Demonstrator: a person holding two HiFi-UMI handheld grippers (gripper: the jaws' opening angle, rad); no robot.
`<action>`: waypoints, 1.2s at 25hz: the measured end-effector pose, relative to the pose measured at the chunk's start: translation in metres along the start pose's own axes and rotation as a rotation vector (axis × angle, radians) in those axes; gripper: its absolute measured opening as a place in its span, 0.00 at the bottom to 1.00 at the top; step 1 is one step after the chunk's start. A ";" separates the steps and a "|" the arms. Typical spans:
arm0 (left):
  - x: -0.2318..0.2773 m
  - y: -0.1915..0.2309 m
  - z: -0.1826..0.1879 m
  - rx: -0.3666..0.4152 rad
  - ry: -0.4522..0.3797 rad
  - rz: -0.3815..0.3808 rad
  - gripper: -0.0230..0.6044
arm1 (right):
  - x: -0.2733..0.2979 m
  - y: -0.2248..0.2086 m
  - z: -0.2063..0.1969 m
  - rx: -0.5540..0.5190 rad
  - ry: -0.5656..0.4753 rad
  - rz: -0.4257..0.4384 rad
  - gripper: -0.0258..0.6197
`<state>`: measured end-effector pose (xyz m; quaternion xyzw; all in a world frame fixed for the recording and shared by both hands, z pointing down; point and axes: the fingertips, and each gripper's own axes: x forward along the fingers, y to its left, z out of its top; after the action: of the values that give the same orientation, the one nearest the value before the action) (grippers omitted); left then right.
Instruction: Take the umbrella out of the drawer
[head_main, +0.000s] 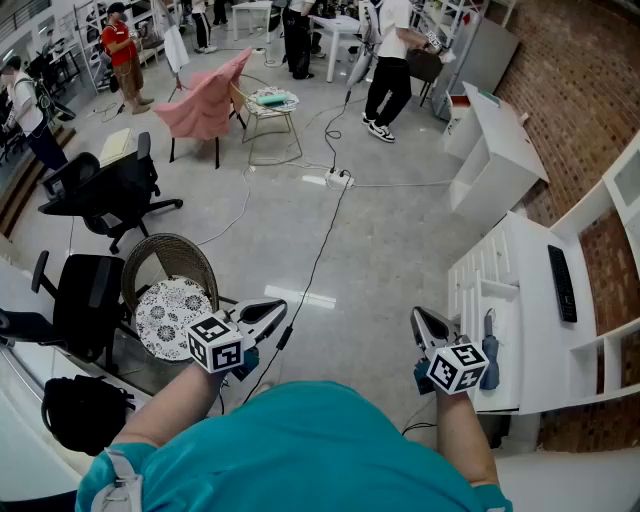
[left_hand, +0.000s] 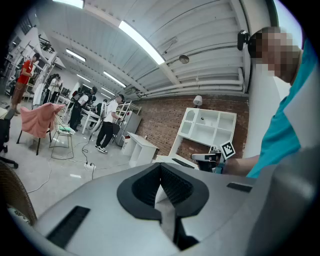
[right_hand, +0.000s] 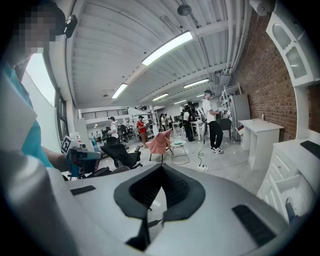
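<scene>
A dark blue folded umbrella (head_main: 489, 352) lies in an open white drawer (head_main: 507, 318) of the white cabinet at the right of the head view. My right gripper (head_main: 420, 318) hangs just left of that drawer, apart from the umbrella, jaws together and empty. A bluish tip of the umbrella (right_hand: 290, 208) shows at the lower right edge of the right gripper view, beside the white drawers (right_hand: 286, 180). My left gripper (head_main: 274, 309) is held over the floor to the left, shut on nothing. In their own views, both the left gripper (left_hand: 161, 186) and the right gripper (right_hand: 155, 192) have their pads meeting.
A wicker chair with a patterned cushion (head_main: 172, 305) and black office chairs (head_main: 88, 300) stand close at the left. A black cable (head_main: 318, 255) runs across the floor to a power strip (head_main: 339, 180). A black bar-shaped object (head_main: 561, 283) lies on the cabinet top. People stand far back.
</scene>
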<state>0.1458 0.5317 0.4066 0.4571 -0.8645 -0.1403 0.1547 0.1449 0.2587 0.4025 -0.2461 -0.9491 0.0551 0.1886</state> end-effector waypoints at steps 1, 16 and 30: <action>0.001 -0.001 0.000 -0.001 -0.002 -0.001 0.06 | 0.000 0.000 0.000 -0.002 0.000 0.000 0.07; 0.014 -0.001 -0.002 -0.002 0.004 -0.010 0.06 | 0.002 -0.013 0.000 0.032 -0.005 -0.002 0.07; 0.103 -0.044 0.005 0.033 0.029 -0.044 0.06 | -0.032 -0.081 0.005 0.001 -0.015 -0.001 0.07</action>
<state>0.1222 0.4225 0.3992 0.4803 -0.8542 -0.1229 0.1566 0.1325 0.1729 0.4030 -0.2452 -0.9506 0.0573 0.1816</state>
